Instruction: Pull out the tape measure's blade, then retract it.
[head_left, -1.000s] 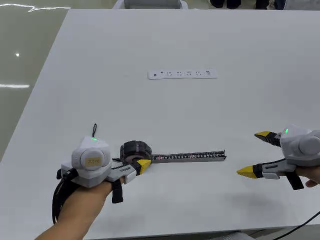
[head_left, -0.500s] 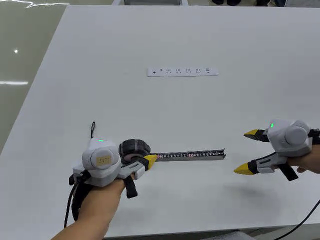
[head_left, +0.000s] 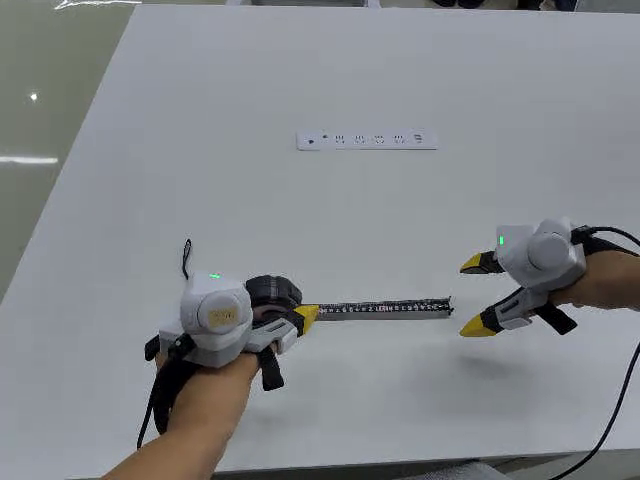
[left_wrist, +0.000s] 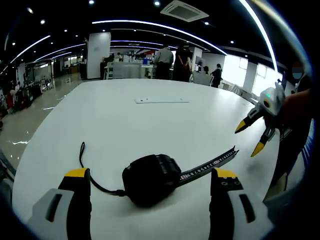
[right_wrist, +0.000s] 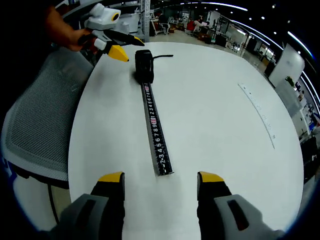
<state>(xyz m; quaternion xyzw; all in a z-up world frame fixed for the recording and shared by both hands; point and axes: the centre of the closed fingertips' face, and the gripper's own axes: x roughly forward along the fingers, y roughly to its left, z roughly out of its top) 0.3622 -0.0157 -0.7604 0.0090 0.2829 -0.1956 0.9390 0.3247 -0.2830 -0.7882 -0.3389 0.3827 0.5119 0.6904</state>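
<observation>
The tape measure (head_left: 273, 295) lies on the white table (head_left: 330, 60) at about 7 o'clock in the head view. Its blade (head_left: 385, 308) is drawn out flat toward 3 o'clock, and a black wrist cord (head_left: 187, 258) trails off the case toward 10 o'clock. A white power strip (head_left: 367, 140) lies well apart at 12 o'clock from the blade. In the head view the left gripper (left_wrist: 151, 175) crowds the case and only its near yellow-tipped finger is plain, against the spot where the blade leaves the case. The left gripper view settles it: the fingers are apart, one at 8 o'clock and one at 4 o'clock of the black case, with bare table showing on both sides of it. The right gripper (head_left: 471, 297) is at 3 o'clock of the blade's end, fingers spread wide and holding nothing. The head view puts the blade's tip just short of them. The right gripper view gives the detail the head view blurs: the blade's white numerals, its squared end near the gap between the two fingers with a strip of table before them, and a grey mesh chair (right_wrist: 37, 125) off the table's edge at 9 o'clock. The left gripper view also takes in people (left_wrist: 172, 60) standing beyond the table at 12 o'clock.
</observation>
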